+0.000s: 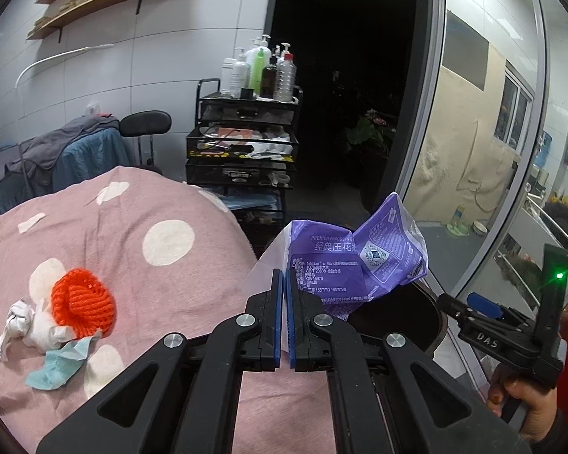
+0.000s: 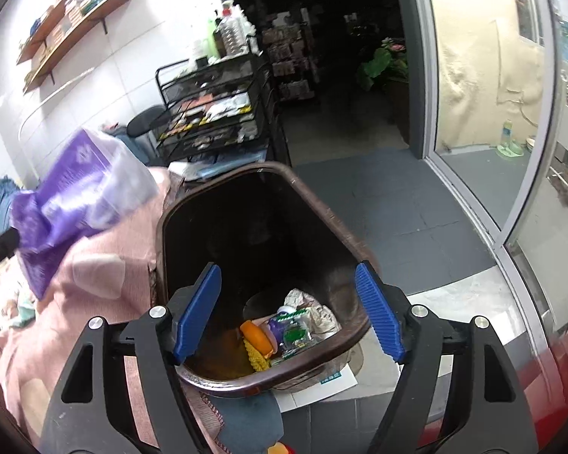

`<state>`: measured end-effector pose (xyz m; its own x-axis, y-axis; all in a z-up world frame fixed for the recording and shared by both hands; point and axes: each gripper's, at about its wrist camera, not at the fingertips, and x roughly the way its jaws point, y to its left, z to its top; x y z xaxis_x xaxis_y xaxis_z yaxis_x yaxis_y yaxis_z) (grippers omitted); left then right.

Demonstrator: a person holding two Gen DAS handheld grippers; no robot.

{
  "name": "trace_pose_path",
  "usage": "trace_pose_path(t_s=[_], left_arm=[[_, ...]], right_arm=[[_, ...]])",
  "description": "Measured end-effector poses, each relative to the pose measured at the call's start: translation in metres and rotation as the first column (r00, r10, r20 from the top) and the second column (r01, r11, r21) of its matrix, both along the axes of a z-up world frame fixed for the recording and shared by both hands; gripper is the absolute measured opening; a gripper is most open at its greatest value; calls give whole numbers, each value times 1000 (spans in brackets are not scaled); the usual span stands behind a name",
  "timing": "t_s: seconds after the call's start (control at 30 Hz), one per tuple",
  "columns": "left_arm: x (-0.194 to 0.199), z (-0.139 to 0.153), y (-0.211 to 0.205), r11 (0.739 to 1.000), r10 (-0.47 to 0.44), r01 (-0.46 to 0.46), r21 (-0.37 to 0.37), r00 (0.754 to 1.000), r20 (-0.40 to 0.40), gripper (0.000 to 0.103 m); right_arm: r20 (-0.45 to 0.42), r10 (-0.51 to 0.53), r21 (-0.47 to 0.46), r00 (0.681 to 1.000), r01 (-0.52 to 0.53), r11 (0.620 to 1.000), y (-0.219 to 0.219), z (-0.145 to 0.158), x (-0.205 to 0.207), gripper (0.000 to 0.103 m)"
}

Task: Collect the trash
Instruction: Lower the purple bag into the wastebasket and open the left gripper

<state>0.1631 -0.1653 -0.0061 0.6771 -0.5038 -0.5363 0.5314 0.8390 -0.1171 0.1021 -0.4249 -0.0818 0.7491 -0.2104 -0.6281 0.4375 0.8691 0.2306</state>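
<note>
The crumpled purple plastic tissue wrapper [image 1: 359,261] hangs in your left gripper [image 1: 286,291], whose blue jaws are closed on its clear lower edge; its long axis runs from the jaws up and to the right in the left wrist view, the free end reaching out above the dark brown plastic trash bin [image 2: 269,196]. From the right wrist view the same wrapper appears blurred at the left, tilted above the edge of the bed and just beside the bin's rim. Your right gripper [image 2: 288,310] sits over the near end of the bin with its jaws spread wide and nothing between them; below it, on the bin's bottom, lie an orange piece, a yellow ridged scrap, crumpled paper and green-printed packaging. On the pink bedspread with white dots [image 1: 132,227], well to the left of the wrapper, rest an orange knitted ring-shaped net [image 1: 83,302], a crumpled white tissue [image 1: 22,321] touching it, and a pale blue scrap of paper [image 1: 60,363] just below them. Behind the bed stands a black wire-mesh trolley [image 1: 242,140] topped with bottles.
</note>
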Motion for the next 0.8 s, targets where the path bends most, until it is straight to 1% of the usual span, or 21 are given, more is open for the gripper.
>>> trace_pose_path(t_s=[0.3, 0.53, 0.63, 0.7, 0.73, 0.77, 0.8], left_arm=[[7, -9, -47, 993, -78, 77, 90, 997, 3, 3], [13, -20, -76, 980, -115, 115, 161, 993, -12, 3], [11, -22, -87, 969, -128, 126, 213, 992, -4, 6], [9, -24, -91, 962, -144, 142, 235, 990, -7, 15], [7, -24, -92, 959, -154, 149, 242, 988, -2, 35], [6, -24, -93, 958, -155, 147, 248, 988, 11, 62], [2, -22, -92, 960, -150, 136, 244, 988, 38, 70]], right_arm=[[22, -48, 9, 999, 48, 999, -17, 8, -15, 74], [23, -76, 14, 997, 76, 997, -29, 9, -24, 74], [23, -82, 14, 996, 82, 997, -31, 10, -24, 74], [24, -88, 16, 996, 88, 996, -33, 10, -25, 76], [25, -91, 17, 995, 91, 996, -33, 9, -27, 77], [26, -93, 17, 995, 92, 996, -34, 9, -27, 77], [25, -95, 17, 995, 95, 995, -35, 9, -27, 77]])
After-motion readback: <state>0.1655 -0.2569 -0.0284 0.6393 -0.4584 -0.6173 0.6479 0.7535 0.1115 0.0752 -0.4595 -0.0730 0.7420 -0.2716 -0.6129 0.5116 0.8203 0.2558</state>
